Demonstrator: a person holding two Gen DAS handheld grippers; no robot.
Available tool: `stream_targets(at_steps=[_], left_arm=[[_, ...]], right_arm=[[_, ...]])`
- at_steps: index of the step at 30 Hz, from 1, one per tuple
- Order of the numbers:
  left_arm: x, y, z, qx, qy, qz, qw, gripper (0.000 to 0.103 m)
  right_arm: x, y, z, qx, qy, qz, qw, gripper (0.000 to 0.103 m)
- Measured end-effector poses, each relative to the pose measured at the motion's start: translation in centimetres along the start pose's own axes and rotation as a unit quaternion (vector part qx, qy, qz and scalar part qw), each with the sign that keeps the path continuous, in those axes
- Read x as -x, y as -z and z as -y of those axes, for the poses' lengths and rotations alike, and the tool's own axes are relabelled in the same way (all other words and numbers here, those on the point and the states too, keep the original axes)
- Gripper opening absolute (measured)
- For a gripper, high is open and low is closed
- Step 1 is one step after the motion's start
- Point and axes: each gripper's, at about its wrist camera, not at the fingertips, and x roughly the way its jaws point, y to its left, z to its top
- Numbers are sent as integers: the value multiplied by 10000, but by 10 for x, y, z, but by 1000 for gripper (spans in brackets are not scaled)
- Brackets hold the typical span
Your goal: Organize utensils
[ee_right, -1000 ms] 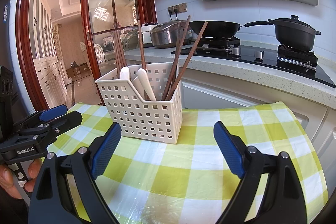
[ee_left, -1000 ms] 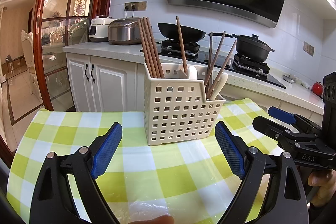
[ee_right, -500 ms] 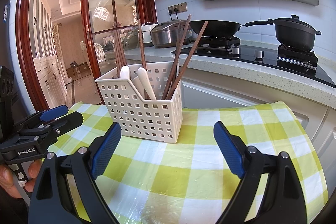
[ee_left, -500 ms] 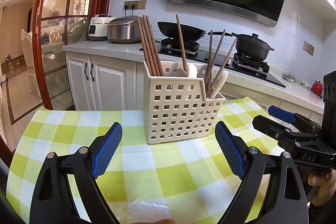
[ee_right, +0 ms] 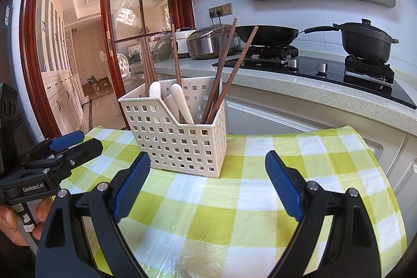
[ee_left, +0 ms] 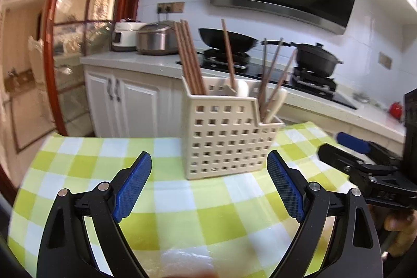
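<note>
A cream perforated utensil basket (ee_left: 226, 137) stands upright on the green-and-white checked tablecloth (ee_left: 166, 210); it also shows in the right wrist view (ee_right: 179, 140). It holds several brown wooden chopsticks (ee_left: 190, 61) (ee_right: 221, 74) and white spoons (ee_left: 276, 102) (ee_right: 179, 100). My left gripper (ee_left: 208, 184) is open and empty, just in front of the basket. My right gripper (ee_right: 207, 184) is open and empty, also in front of the basket. Each gripper shows at the side of the other's view: the right gripper (ee_left: 359, 160) and the left gripper (ee_right: 60, 150).
Behind the table runs a kitchen counter (ee_right: 312, 87) with a stove, a black wok (ee_left: 226, 39), a black pot (ee_right: 365, 41) and rice cookers (ee_left: 153, 38). White cabinets (ee_left: 125, 100) stand below. A red-framed glass door (ee_right: 125, 30) is at the left.
The left wrist view has shifted slightly and is a little blurred, with the basket sitting a bit higher in frame. The right gripper and basket have not visibly moved.
</note>
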Motion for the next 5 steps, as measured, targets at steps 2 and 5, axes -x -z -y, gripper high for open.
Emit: stream_targets(at_steps=[2,5], left_arm=[[1,0,1,-5,60,-8,10000,84],[0,0,2,-24,49,-22,10000,84]], right_arm=[[-1,0,0,-3,2,-10,10000,87],[-2,-1,0,1,-1,-12,10000,87]])
